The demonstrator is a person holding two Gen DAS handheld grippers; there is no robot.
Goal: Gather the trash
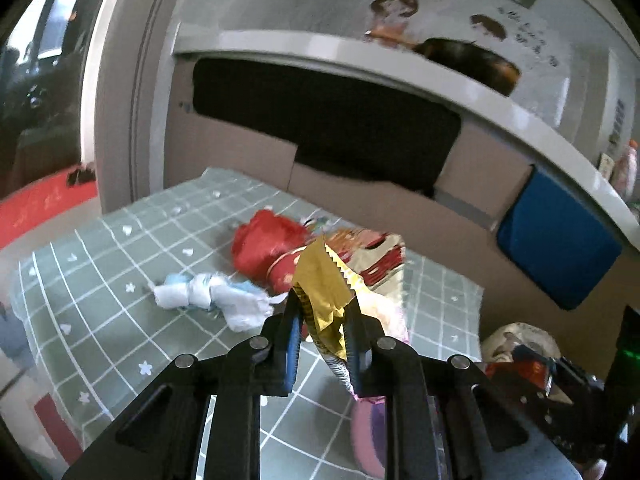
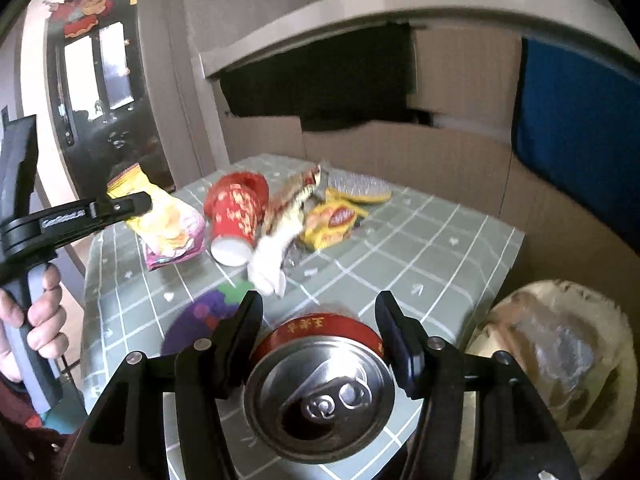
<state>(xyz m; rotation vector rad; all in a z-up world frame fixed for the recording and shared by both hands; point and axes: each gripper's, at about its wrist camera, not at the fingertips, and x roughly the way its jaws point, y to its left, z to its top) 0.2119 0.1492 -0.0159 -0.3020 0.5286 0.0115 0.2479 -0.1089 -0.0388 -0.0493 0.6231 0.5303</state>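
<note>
Jaws of the left gripper (image 1: 322, 312) are closed on a crinkled yellow and pink snack wrapper (image 1: 326, 300), its long axis running up out of the jaws, above the green checked desk (image 1: 120, 320). Between the half-open jaws of the right gripper (image 2: 318, 314) stands a red aluminium drink can (image 2: 320, 392), its opened top facing the camera; contact is unclear. Beyond them lies a red paper cup (image 2: 236, 212) on its side.

Not much legible: gold Chinese characters along red rim of can (image 2: 320, 384), too small to read. Embossed word on left gripper (image 2: 134, 204) side, blurred. Wall writing (image 1: 532, 36) unreadable.
</note>
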